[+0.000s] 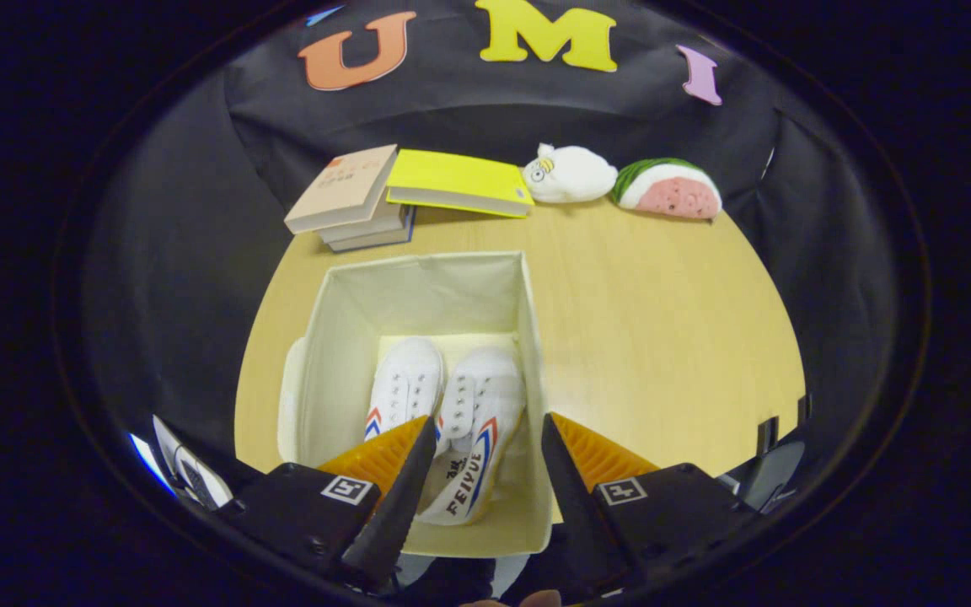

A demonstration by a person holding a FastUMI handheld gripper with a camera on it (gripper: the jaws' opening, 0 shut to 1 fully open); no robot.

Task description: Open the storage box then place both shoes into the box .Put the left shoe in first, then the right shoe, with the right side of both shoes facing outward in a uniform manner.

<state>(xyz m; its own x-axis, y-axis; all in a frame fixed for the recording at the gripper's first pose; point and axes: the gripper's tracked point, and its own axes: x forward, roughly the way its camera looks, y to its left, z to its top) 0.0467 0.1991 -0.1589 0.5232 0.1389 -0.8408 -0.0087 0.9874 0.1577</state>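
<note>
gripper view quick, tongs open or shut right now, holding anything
tongs: open, holding nothing; the fingers are spread above the storage box, with the right shoe lying between them beside the left shoe.

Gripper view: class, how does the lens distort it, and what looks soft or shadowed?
Gripper view: fisheye bends the round wooden table's edge; the open claw is large and near; the white canvas shoes sit evenly lit in the cream fabric storage box.

Bright even overhead light, sharp centre, fisheye-warped edges.
</note>
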